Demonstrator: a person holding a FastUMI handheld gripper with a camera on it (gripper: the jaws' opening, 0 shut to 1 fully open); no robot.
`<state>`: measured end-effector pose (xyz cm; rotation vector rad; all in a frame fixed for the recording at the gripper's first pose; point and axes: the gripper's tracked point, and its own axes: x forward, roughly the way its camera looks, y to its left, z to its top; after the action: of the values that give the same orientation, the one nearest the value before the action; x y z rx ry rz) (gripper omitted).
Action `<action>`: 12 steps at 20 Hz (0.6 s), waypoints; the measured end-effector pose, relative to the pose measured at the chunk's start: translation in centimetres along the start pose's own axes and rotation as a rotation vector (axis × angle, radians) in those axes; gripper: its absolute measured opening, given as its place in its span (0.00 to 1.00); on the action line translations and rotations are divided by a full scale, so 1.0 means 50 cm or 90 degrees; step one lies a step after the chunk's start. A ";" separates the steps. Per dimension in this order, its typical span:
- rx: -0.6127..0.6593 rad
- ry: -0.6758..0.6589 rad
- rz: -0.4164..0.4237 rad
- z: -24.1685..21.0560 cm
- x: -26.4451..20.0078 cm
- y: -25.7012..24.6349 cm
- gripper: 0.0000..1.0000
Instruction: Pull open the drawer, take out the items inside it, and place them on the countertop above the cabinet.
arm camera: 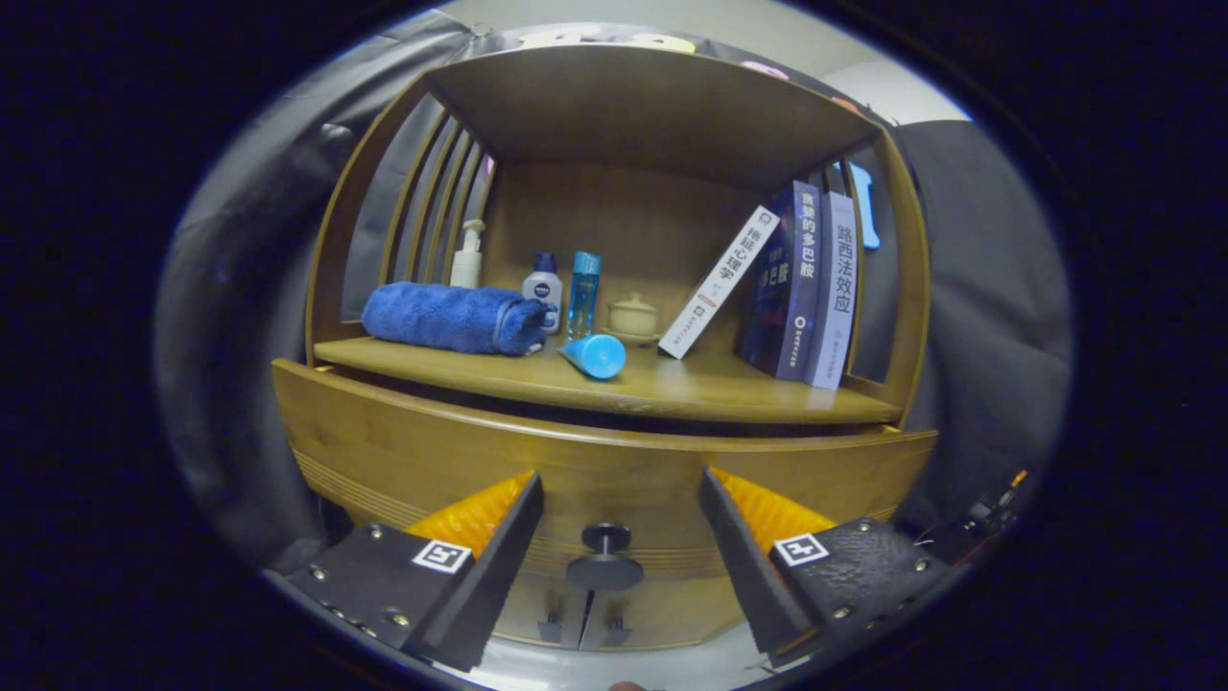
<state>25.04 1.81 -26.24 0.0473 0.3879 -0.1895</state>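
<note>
The claw [621,499] hangs released, its two fingers spread wide to either side of the round dark knob [604,557] on the curved wooden drawer front [614,465]; neither finger touches the knob, which sits between them and slightly ahead. The drawer looks slightly pulled out: a dark gap runs between its top edge and the shelf board above, though how far it is open cannot be judged. By the look of it the step in hand concerns the knob, but the scene fits two stages alike: the claw closing in to pull the drawer, or the claw just off the knob with the drawer partly drawn.

The drawer's inside is hidden, so whether it holds items cannot be told. On the wooden table [672,389] above the cabinet lie a rolled blue towel [451,319] at 10 o'clock from the knob, a blue tube [595,355] lying on its side at 12 o'clock, several small bottles [543,288], a lidded cup [633,315], and leaning books [801,283] at 1 o'clock. Whether any of these came from the drawer cannot be told. The cabinet's foot is cut off below the fingers.
</note>
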 end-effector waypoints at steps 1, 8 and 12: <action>0.001 0.000 0.000 0.002 0.006 0.000 0.99; -0.033 -0.013 0.000 0.002 0.041 0.002 0.99; -0.039 -0.015 0.006 0.005 0.060 0.006 0.99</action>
<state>27.93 1.53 -27.15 -0.0133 0.3704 -0.1694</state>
